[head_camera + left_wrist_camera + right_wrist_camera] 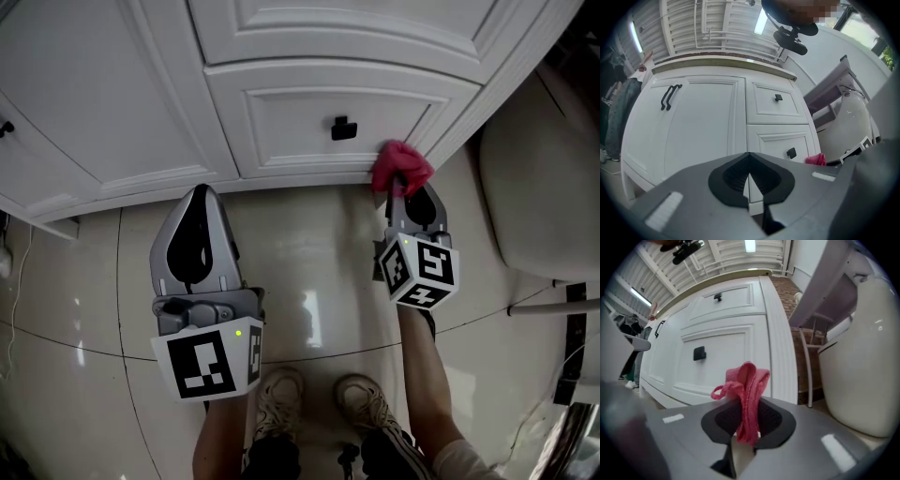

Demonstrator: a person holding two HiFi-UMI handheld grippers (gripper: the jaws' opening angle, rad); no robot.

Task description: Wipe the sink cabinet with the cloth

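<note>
The white sink cabinet (309,122) fills the top of the head view, with a lower drawer and its black knob (343,128). My right gripper (401,187) is shut on a pink cloth (401,167), whose bunched end sits against the drawer's lower right corner. In the right gripper view the cloth (746,394) stands folded between the jaws, in front of the drawer front (719,357). My left gripper (195,208) hangs low over the floor, short of the cabinet base, shut on nothing; its jaws meet in the left gripper view (749,176).
A white toilet (534,187) stands right of the cabinet, close to my right gripper. Glossy floor tiles (309,281) lie below. The person's shoes (328,398) are at the bottom. The cabinet's left doors carry black handles (669,96).
</note>
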